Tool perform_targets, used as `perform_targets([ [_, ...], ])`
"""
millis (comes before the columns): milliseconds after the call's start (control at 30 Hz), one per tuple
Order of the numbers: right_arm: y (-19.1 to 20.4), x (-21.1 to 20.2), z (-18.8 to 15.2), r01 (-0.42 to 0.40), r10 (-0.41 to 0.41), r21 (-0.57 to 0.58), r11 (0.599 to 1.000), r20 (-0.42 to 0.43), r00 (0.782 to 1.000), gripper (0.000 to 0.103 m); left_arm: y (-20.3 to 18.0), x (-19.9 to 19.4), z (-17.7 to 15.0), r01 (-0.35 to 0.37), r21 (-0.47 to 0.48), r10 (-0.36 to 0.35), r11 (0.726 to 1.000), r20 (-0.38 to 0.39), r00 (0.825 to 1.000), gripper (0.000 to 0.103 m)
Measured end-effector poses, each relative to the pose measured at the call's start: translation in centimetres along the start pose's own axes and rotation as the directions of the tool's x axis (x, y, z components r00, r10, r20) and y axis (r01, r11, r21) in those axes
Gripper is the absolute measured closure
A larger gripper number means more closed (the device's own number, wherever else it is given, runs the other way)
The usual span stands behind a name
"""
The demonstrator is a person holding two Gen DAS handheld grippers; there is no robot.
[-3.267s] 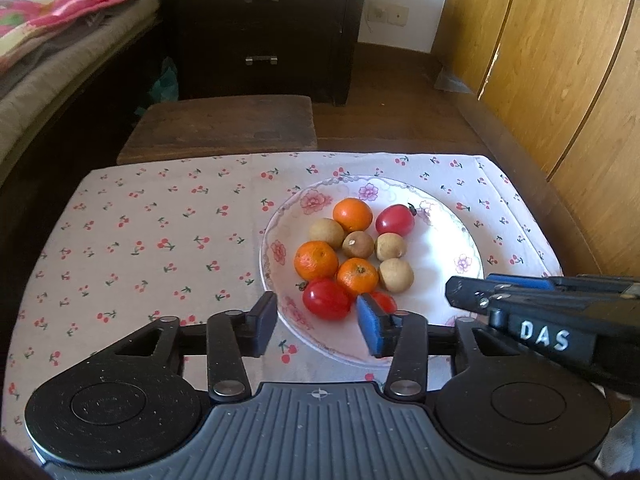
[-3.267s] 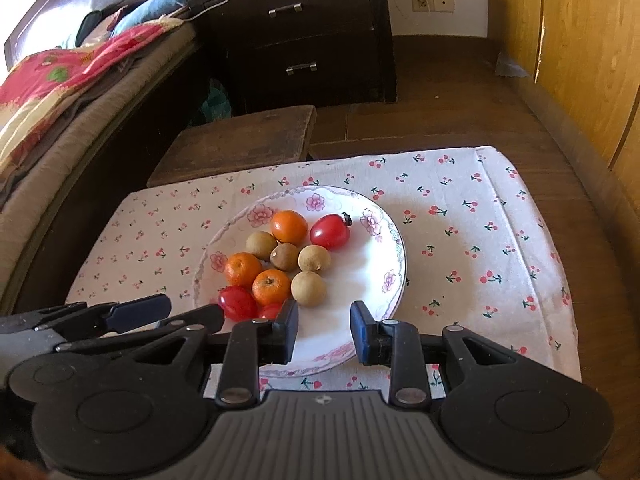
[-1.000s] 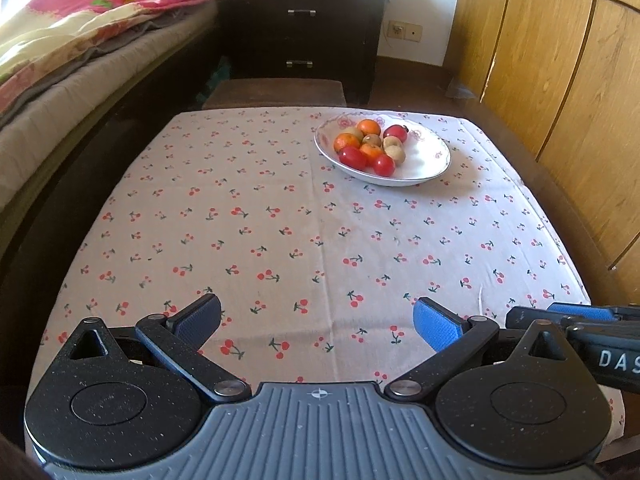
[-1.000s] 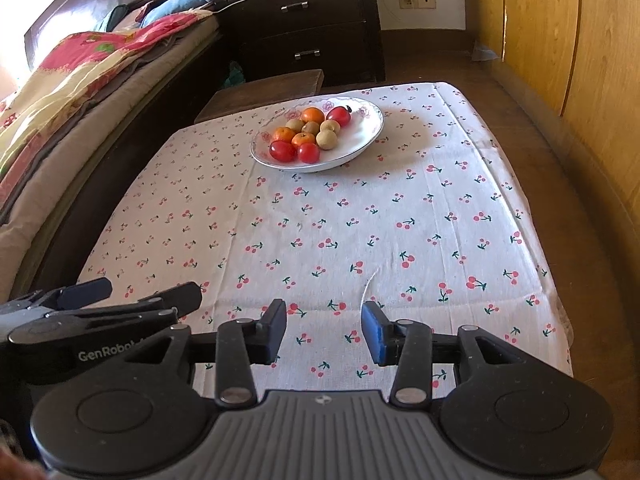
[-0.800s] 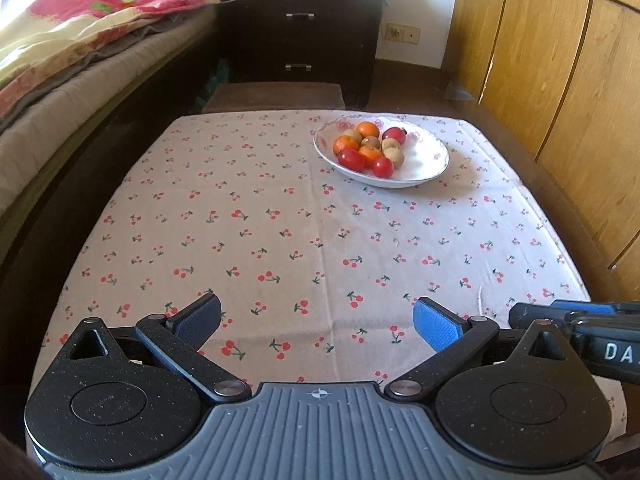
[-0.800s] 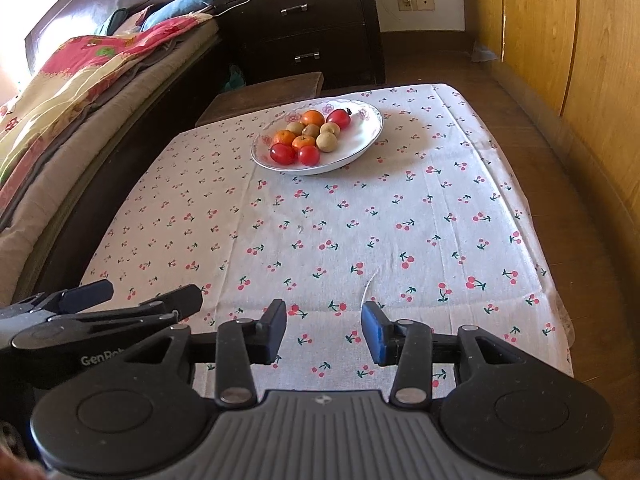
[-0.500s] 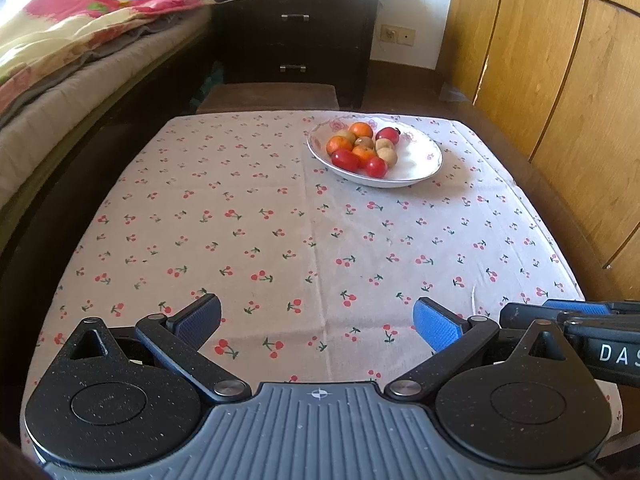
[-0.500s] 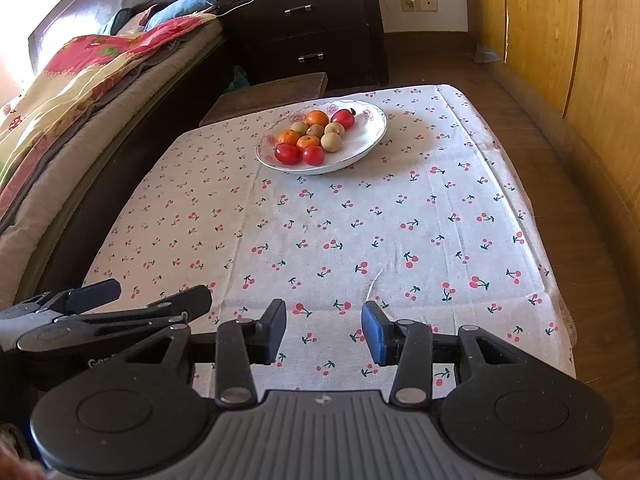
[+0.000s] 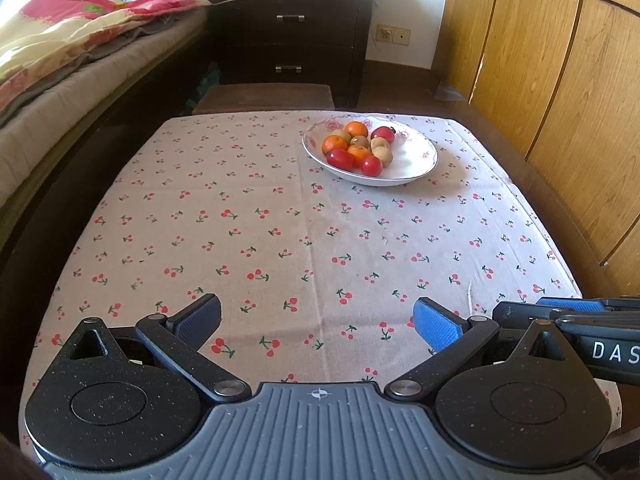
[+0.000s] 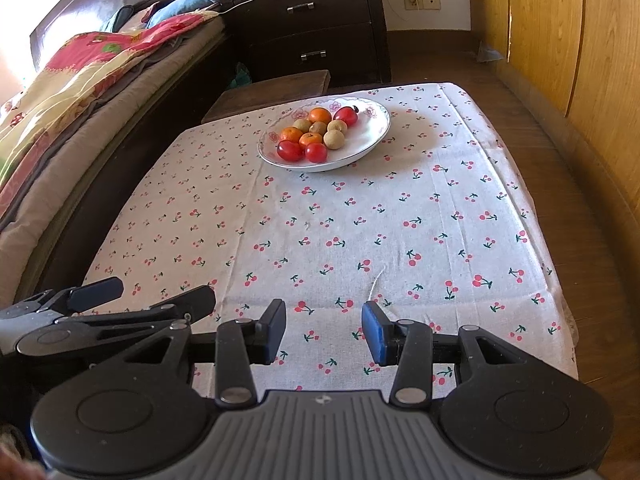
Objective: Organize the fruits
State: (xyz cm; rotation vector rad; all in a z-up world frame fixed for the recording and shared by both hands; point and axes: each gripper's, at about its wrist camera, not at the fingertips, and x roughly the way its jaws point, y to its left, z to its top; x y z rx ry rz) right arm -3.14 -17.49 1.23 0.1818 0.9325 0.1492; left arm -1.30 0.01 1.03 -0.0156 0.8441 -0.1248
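1. The fruits point(image 9: 357, 147) all sit together in the plate point(image 9: 408, 168), at the far right part of the bench point(image 9: 256, 240): three oranges, three red tomato-like ones, and four small brown ones, clustered on the plate's left half.
2. Within the pile they are loosely grouped, reds at the near edge and one at the back, browns in the middle and right, oranges to the left and back. Whether that counts as sorted I cannot tell.
3. No fruit lies loose on the cloth in either view; the cherry-print cloth is bare between the claws and the plate.
4. The left claw point(image 9: 316, 320) is released, its blue pads spread wide with nothing between them, over the near edge of the bench.
5. The right claw point(image 10: 324, 330) has its jaws narrower but apart, with only cloth showing between them. It grasps nothing.
6. Both claws are well apart from the plate, side by side, each visible at the edge of the other's view.
7. Judged from this, the gathering looks done: everything is in one plate and both claws are empty and far back. If anything is left, it would be tidier grouping by kind.
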Motion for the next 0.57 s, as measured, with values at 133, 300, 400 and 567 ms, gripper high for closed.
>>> perform_targets([
  [133,0.01,0.02,0.0,-0.001,0.001,0.0,1.0,-0.001,1.0,0.06,-0.01,-0.01,-0.01,-0.001,0.003,0.001,1.0,0.001,1.0,0.0],
  [300,0.01,0.04,-0.03,-0.001,0.001,0.0,1.0,0.0,1.0,0.06,-0.04,-0.05,0.01,-0.003,0.005,0.003,1.0,0.004,1.0,0.0],
  [400,-0.01,0.06,-0.02,-0.001,0.001,0.0,1.0,0.0,1.0,0.06,-0.11,-0.15,0.03,-0.01,0.012,0.009,1.0,0.01,1.0,0.0],
  [567,-0.02,0.07,0.0,0.0,0.0,0.0,1.0,0.0,1.0,0.06,-0.13,-0.18,0.01,-0.013,0.009,0.013,1.0,0.011,1.0,0.0],
])
